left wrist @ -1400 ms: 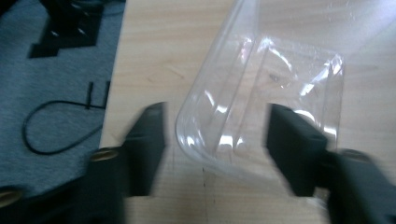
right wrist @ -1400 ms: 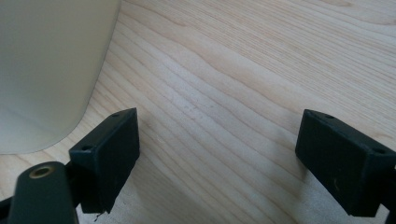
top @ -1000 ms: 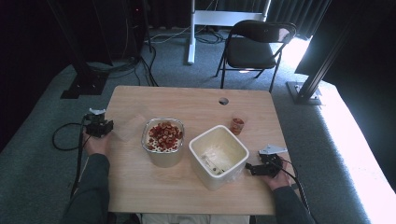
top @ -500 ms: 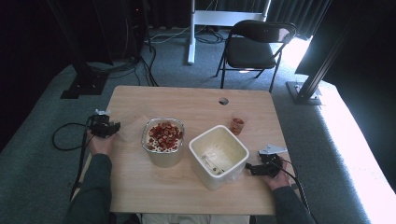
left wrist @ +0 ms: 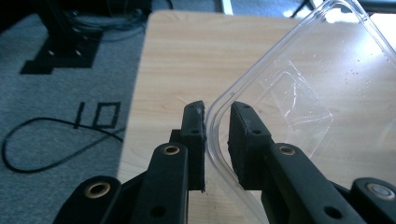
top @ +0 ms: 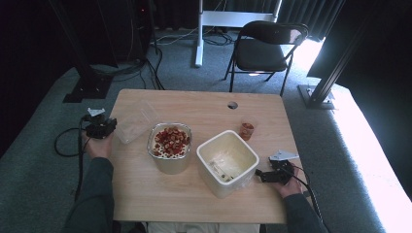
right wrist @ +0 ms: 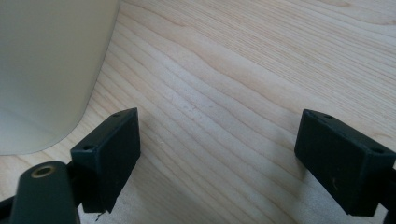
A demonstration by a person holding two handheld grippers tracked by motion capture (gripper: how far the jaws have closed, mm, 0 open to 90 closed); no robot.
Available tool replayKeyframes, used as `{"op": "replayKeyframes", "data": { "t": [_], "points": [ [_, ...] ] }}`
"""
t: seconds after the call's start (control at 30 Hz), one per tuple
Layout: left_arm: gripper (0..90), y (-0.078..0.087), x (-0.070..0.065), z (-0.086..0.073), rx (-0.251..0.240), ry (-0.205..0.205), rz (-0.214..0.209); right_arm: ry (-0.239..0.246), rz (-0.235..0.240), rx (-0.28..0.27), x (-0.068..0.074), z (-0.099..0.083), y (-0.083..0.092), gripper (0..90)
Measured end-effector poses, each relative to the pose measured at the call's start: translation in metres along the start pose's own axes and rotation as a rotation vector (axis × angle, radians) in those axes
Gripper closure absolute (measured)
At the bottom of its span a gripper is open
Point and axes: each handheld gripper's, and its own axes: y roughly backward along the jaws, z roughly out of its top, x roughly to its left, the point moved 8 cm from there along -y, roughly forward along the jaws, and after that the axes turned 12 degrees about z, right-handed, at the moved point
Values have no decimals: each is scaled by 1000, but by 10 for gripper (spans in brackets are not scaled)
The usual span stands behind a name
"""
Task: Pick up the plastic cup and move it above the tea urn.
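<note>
High view: the left gripper [top: 108, 127] holds a clear lid [top: 136, 121] by its near edge at the table's [top: 194, 194] left side, the lid tilted just left of a glass bowl [top: 169, 148] of red and tan pieces. A cream tub [top: 227, 162] stands beside the bowl; a small cup [top: 247, 128] stands behind it. The right gripper [top: 261, 175] rests on the table just right of the tub. The table is pale wood on grey carpet; a black chair [top: 265, 48] stands beyond.

Left gripper view: the jaws have just been closing and now pinch the lid's [left wrist: 299, 98] rounded corner rim. The lid is transparent, glossy, with a raised inner panel; wood shows through it.

Right gripper view: the jaws stand wide apart over bare wood, holding nothing; the tub's [right wrist: 51, 65] wall lies at left.
</note>
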Motion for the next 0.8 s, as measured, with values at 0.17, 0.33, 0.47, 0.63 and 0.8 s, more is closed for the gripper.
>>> {"op": "replayKeyframes", "data": {
  "t": [0.17, 0.33, 0.47, 0.63, 0.8],
  "points": [
    [775, 14, 1, 13, -42, 4, -6, -1, -1, 0, 0, 0, 0, 140],
    [776, 32, -5, 32, -90, -11, -26, -1, -1, 0, 0, 0, 0, 140],
    [776, 47, -13, 47, -122, -31, -47, -1, -1, 0, 0, 0, 0, 140],
    [775, 67, -32, 61, -162, -63, -98, -1, -1, 0, 0, 0, 0, 140],
    [776, 85, -52, 69, -191, -85, -162, -1, -1, 0, 0, 0, 0, 140]
  ]
}}
